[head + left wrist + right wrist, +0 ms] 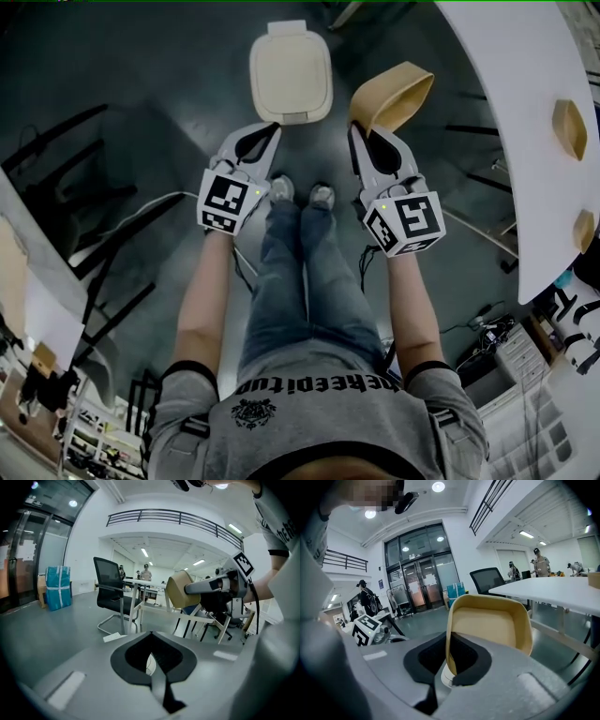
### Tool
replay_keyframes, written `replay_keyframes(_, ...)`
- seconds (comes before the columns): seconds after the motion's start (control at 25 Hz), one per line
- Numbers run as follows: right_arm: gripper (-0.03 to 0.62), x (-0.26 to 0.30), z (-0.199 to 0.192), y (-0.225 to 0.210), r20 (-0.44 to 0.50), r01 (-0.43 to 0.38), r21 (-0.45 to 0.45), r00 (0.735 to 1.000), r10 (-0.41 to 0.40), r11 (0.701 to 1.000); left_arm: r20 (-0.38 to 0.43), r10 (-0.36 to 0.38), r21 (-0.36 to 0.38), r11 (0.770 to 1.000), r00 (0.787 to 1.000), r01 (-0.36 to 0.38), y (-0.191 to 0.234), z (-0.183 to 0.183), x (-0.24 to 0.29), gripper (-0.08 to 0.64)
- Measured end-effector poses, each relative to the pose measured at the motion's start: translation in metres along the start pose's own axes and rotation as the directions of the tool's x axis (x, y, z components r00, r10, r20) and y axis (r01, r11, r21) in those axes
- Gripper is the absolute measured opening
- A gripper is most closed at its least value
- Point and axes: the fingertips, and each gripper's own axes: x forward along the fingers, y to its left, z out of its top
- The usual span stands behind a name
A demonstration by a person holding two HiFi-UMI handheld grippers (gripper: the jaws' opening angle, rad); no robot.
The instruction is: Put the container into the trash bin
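Jaws on the left gripper (269, 129) are pressed together with nothing between them; just ahead on the floor stands the trash bin (291, 77), its cream lid apparently down; to its right the right gripper (360, 131) pinches 1 wall of the tan container (397, 94), held in the air beside the bin and tilted; it looks light and thin-walled, likely to flex, so a grip on the rim suits it; the white table (511, 122) edge crowds the far right, but the floor around the bin offers room.
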Motion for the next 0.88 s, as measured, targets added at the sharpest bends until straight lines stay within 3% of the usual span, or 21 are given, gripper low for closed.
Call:
replay_keyframes(0.52,0.014,0.013,-0.059,-0.023,-0.069,-0.050,-0.013,0.996,0.049,0.999,-0.153,0.029,-0.067,0.997,0.988,-0.039,-0.005,-0.096,0.067,0.008)
replay_keyframes(0.88,0.014,0.005,-0.097,-0.028,-0.108,-0.062,-0.012,0.992,0.060,0.998,-0.269,0.081,-0.068,0.992,0.960,-0.103,0.006,-0.157,0.102,0.009)
